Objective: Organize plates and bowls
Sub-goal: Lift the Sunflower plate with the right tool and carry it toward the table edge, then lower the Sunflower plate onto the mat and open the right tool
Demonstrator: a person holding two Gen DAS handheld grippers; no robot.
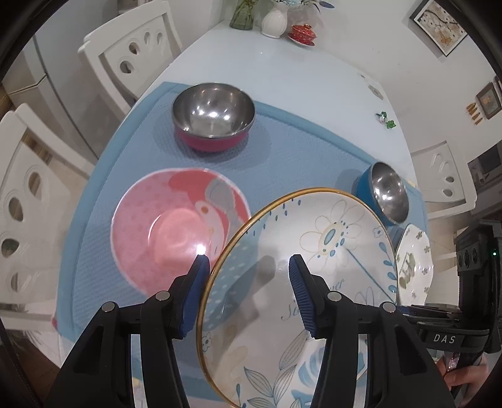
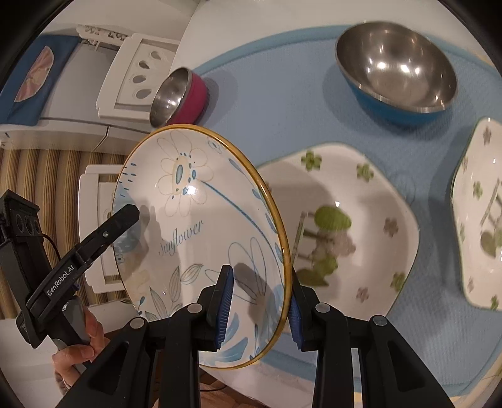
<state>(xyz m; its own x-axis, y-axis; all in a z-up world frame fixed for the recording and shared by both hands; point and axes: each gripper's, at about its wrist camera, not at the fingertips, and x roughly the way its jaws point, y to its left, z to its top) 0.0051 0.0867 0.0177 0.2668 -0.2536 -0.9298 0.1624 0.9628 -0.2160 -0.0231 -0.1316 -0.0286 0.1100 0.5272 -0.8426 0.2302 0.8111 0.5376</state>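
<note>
A white sunflower plate point(image 1: 313, 251) point(image 2: 194, 219) with a gold rim hangs tilted above the blue mat point(image 1: 298, 147). My right gripper point(image 2: 260, 301) is shut on its near rim, one pad inside and one under. My left gripper point(image 1: 248, 263) straddles the opposite rim and grips it; its upper finger point(image 2: 124, 218) lies on the plate's inside. On the mat lie a pink plate point(image 1: 163, 232), a red steel bowl point(image 1: 213, 116) point(image 2: 182, 97), a blue steel bowl point(image 1: 389, 191) point(image 2: 395, 69) and two white square plates with green flowers point(image 2: 345, 226) point(image 2: 480, 213).
White chairs point(image 1: 131, 53) point(image 2: 138, 72) stand along the table's left side, and another chair point(image 1: 439, 179) on the right. Vases point(image 1: 274, 18) and a red lidded cup point(image 1: 302, 33) sit at the table's far end. A hand point(image 2: 78, 348) holds the left gripper's handle.
</note>
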